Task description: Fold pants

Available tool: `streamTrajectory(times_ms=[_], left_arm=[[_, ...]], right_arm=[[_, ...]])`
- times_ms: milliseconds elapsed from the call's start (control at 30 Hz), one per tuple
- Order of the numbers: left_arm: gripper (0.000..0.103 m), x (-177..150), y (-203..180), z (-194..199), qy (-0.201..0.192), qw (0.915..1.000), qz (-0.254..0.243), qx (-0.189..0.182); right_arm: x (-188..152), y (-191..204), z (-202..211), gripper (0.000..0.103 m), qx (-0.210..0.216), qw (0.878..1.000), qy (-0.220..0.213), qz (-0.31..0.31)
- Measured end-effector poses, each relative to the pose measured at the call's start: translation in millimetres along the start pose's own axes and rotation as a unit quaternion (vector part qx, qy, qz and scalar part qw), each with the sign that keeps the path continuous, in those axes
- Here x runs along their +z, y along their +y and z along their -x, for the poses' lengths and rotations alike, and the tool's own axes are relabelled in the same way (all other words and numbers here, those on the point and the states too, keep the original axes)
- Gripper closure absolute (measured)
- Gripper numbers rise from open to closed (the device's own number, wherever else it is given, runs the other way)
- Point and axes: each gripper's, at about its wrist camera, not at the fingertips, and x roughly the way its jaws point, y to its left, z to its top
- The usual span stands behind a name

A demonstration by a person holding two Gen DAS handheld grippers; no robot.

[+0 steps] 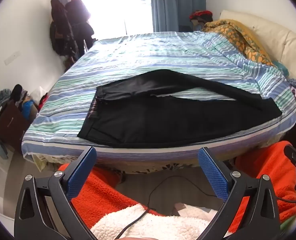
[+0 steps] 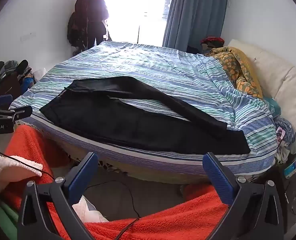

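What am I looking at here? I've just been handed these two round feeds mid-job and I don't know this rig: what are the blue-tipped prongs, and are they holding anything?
There is no robot arm: a person holds a two-finger gripper in each hand, and each gripper carries a wide-angle camera looking along its fingers. One picture comes from the left gripper, the other from the right gripper. The prongs are the gripper fingers with blue ribbed pads. Both stand wide open, short of the bed, holding nothing.

On the blue, green and white striped bedspread lies a pair of black pants, flat, waistband to the left, legs spread apart toward the right. They are not yet folded. The orange fleece below appears to be the person's clothing.
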Motion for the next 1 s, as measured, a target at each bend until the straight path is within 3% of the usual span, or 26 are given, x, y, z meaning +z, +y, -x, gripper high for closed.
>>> streamTrajectory(times_ms=[233, 1000], left_arm=[[0.001, -3, -9, -1, 0.005, 0.9999, -0.004, 0.014], [0.001, -6, -5, -4, 0.008, 0.9999, -0.009, 0.006]], right_arm=[[0, 9, -4, 0.000, 0.001, 1.000, 0.006, 0.012], [-1, 7, -3, 0.000, -0.001, 1.000, 0.000, 0.014]])
